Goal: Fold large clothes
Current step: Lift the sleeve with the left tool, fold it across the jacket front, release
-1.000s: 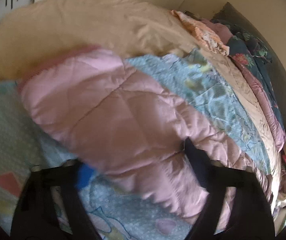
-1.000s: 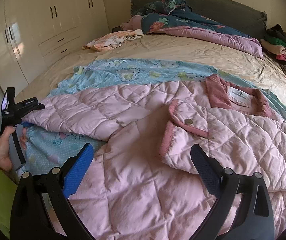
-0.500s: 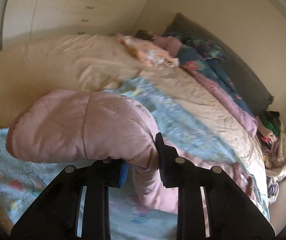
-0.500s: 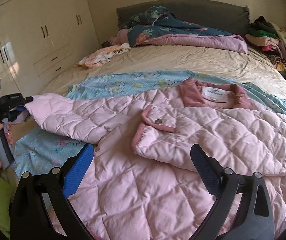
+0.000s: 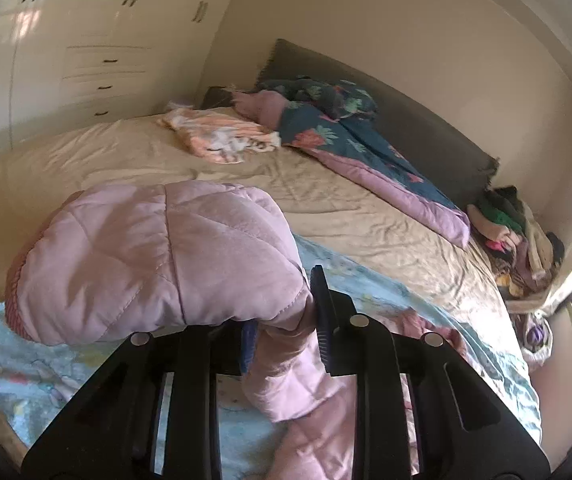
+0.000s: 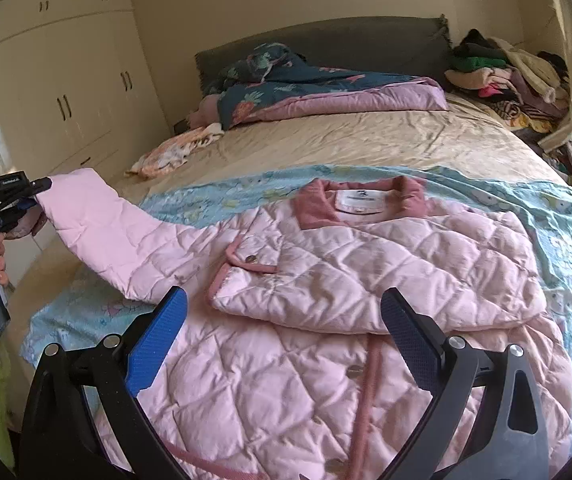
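A pink quilted jacket (image 6: pixel 366 264) lies on a light blue sheet (image 6: pixel 558 216) on the bed, collar toward the headboard. One sleeve is folded across its chest. The other sleeve (image 6: pixel 98 224) stretches out to the left, lifted off the bed. My left gripper (image 5: pixel 282 320) is shut on that sleeve (image 5: pixel 158 264) near the cuff; it also shows at the left edge of the right wrist view (image 6: pixel 26 196). My right gripper (image 6: pixel 282 332) is open and empty, hovering above the jacket's lower front.
A beige bedsheet (image 6: pixel 366 136) covers the bed. A dark floral duvet (image 6: pixel 298 84) and a peach cloth (image 6: pixel 170 152) lie near the grey headboard. A heap of clothes (image 6: pixel 502 76) sits at the back right. White wardrobes (image 6: pixel 46 92) line the left wall.
My left gripper has closed on the sleeve and lifted it up off the bed. My right gripper stayed open and drew back a little over the jacket.
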